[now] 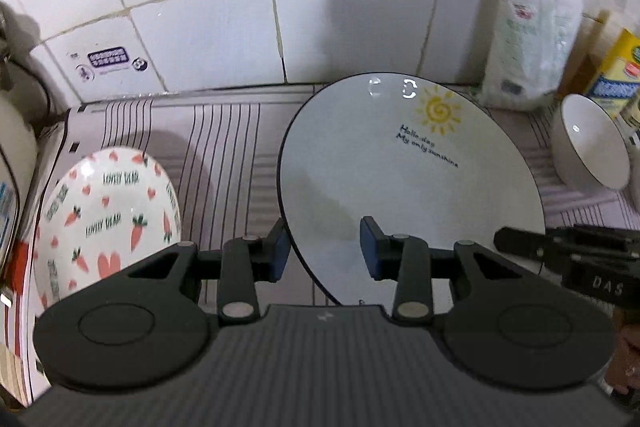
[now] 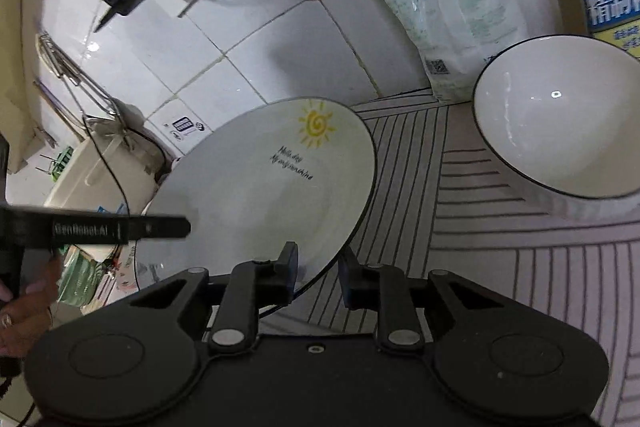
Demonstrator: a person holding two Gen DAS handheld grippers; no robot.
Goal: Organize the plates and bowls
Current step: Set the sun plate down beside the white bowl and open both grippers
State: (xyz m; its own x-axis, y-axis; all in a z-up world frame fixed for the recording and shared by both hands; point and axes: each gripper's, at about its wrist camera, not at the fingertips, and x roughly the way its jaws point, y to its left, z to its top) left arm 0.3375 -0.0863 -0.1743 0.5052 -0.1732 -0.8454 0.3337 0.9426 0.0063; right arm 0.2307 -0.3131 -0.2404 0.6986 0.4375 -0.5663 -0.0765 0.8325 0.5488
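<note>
The sun plate (image 1: 412, 183) lay on the striped mat (image 1: 228, 155), its rim between the pads of both the left gripper (image 1: 323, 251) and right gripper (image 2: 318, 275), apparently untouched, with the carrot plate (image 1: 108, 211) left of it and the bowl (image 2: 560, 115) right.

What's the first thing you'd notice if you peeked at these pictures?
The big sun plate in the middle of the striped cloth, its rim between the jaws of both the left gripper and right gripper. The carrot plate sits left, a white bowl right.
</note>
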